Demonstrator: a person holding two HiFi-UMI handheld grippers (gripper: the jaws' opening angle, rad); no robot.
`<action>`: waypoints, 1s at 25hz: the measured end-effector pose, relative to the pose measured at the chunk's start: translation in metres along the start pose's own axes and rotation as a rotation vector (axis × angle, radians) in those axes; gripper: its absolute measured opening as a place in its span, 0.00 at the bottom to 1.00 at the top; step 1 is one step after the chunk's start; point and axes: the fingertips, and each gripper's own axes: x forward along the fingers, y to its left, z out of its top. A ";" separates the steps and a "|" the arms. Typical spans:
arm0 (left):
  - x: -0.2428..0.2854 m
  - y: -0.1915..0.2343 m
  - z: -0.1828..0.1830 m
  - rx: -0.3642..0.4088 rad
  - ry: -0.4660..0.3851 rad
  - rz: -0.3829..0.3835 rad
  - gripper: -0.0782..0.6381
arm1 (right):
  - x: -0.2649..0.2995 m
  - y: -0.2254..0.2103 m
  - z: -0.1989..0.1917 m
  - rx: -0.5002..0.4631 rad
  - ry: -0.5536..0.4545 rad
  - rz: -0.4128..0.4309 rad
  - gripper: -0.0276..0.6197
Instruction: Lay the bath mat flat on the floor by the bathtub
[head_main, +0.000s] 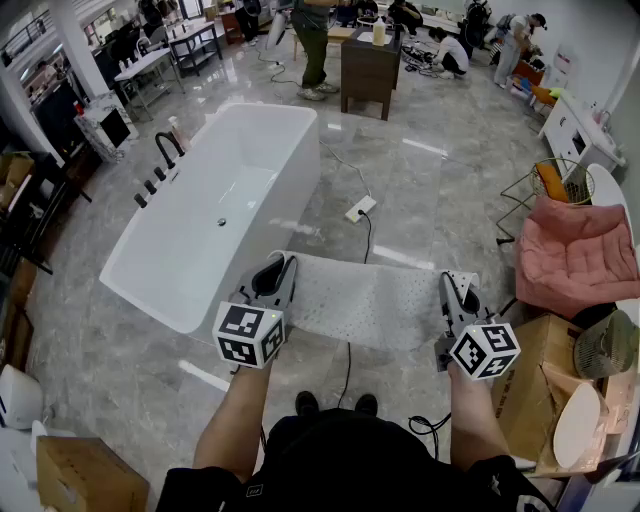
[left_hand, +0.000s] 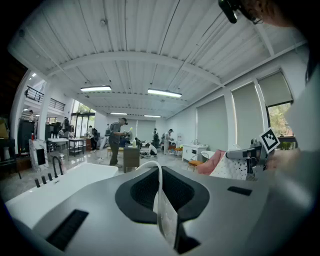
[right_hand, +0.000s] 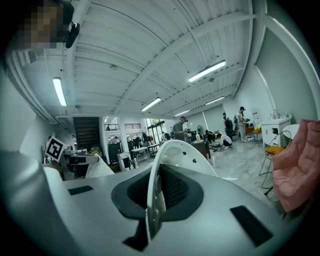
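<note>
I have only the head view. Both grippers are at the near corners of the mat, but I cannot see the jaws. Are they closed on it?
Observer: Yes for the left gripper: its own view shows the jaws shut on the edge of the mat.
Operator: And the right one?
Observer: The right gripper is shut on the mat too; there the edge curls up above the jaws.

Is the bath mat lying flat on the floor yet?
No, the bath mat is held up between the left gripper and right gripper.
</note>
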 end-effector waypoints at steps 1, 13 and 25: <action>0.000 -0.001 -0.001 0.000 0.003 -0.001 0.14 | -0.001 0.000 -0.001 0.004 0.001 0.003 0.07; 0.008 -0.026 -0.002 -0.001 0.013 -0.001 0.14 | -0.011 -0.016 -0.002 0.025 0.000 0.027 0.07; 0.031 -0.079 -0.012 0.006 0.035 0.004 0.14 | -0.041 -0.062 -0.012 0.079 0.004 0.084 0.07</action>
